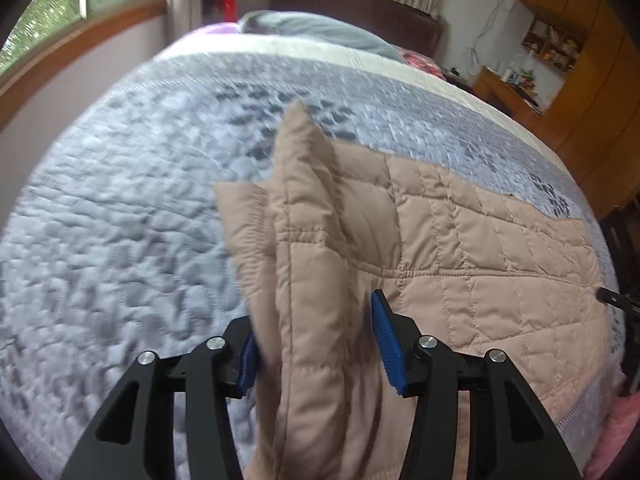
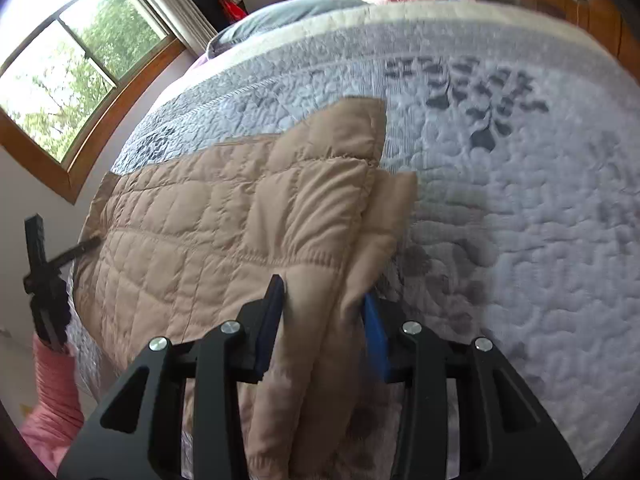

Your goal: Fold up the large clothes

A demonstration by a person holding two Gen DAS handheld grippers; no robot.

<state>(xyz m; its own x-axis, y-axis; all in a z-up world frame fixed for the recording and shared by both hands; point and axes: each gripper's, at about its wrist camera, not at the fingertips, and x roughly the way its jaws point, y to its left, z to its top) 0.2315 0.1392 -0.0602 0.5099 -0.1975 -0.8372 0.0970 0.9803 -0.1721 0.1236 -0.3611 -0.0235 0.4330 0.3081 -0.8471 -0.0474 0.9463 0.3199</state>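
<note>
While both grippers point down at the bed, I see the tan quilted jacket [image 1: 460,240] lying spread on the grey-blue quilted bedspread [image 1: 120,240], with a folded sleeve or edge bunched up at each end. My left gripper [image 1: 316,344] stands with its blue pads parted; a thick fold of the jacket passes between them, the right pad clear of the cloth, the left pad partly hidden behind it. My right gripper [image 2: 326,328] also has its fingers apart, with another fold of the jacket [image 2: 224,216] running up between them; whether the pads press on it I cannot tell for sure. From the right wrist view, the other gripper and a pink sleeve [image 2: 52,392] show at the left edge, beside the jacket's far end. Around the bed: a grey pillow [image 1: 312,28] near the dark headboard [image 1: 360,4], a wood-framed window [image 2: 68,64], and wooden cabinets [image 1: 592,64] with cluttered shelves.
</note>
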